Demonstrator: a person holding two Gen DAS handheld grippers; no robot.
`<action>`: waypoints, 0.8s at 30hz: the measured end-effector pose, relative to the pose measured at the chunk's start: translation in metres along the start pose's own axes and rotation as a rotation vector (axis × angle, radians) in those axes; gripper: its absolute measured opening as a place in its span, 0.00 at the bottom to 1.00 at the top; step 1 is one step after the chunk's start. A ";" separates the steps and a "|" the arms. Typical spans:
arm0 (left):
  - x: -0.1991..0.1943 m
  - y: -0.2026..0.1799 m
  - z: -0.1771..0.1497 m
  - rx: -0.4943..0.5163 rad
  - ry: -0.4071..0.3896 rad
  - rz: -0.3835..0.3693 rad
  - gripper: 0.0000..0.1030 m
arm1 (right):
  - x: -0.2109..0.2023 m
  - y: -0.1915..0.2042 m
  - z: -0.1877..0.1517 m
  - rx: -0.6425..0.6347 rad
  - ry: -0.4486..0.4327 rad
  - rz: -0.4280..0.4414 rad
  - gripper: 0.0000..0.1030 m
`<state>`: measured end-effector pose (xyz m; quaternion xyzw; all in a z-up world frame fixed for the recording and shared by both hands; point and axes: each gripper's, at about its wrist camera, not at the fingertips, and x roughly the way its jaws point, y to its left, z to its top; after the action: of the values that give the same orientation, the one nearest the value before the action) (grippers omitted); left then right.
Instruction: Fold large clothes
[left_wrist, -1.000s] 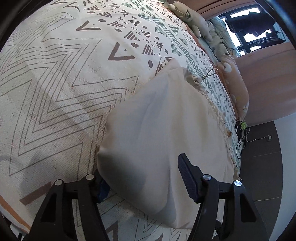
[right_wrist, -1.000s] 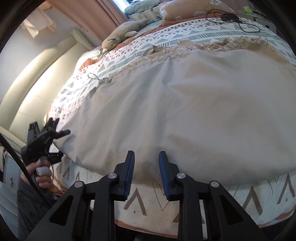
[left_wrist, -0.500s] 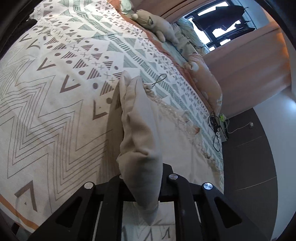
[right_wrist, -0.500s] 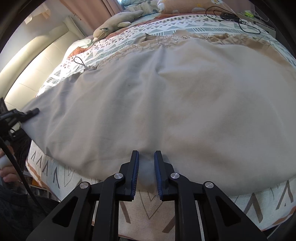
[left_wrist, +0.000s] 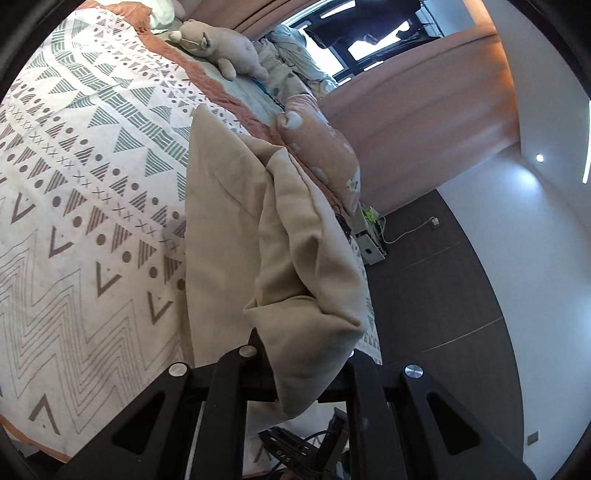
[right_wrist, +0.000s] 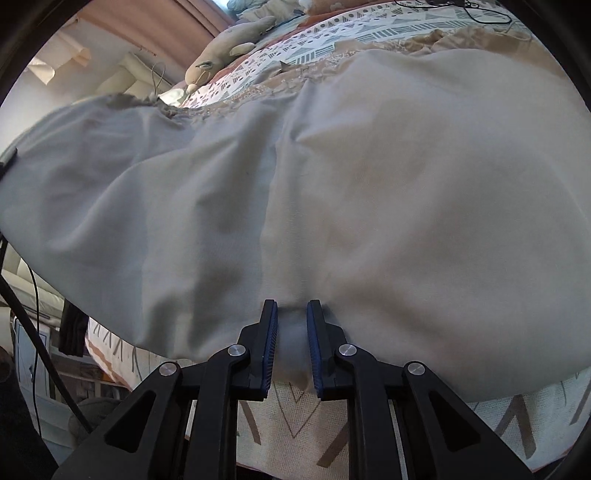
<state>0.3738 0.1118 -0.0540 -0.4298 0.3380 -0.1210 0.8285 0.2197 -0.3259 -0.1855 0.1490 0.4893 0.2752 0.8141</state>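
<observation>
Home bedroom: patterned bed (left_wrist: 92, 206), plush toy (left_wrist: 221, 48), curtains (left_wrist: 424, 92)

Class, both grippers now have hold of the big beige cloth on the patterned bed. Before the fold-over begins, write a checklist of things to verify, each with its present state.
1. Left gripper shut on the large beige cloth garment: ok, a bunched corner hangs out between its fingers.
2. Right gripper shut on the garment's near hem: ok, fabric is pinched between its blue pads.
3. Left corner lifted off the patterned bedspread: ok.
4. Garment smooth: not ok, creased on the left-gripper side.
5. Landing area free: cannot tell; a grey plush toy and black cables lie at the far side.
</observation>
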 end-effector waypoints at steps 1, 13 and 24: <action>0.004 -0.006 -0.001 0.002 0.008 -0.014 0.12 | 0.000 -0.001 0.000 0.003 0.001 0.006 0.12; 0.067 -0.078 -0.013 0.087 0.125 -0.087 0.12 | -0.073 -0.059 0.015 0.193 -0.177 0.122 0.14; 0.174 -0.120 -0.051 0.105 0.290 -0.102 0.12 | -0.128 -0.139 0.009 0.407 -0.367 0.007 0.72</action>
<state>0.4796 -0.0780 -0.0589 -0.3806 0.4252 -0.2413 0.7850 0.2218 -0.5135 -0.1605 0.3583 0.3781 0.1423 0.8417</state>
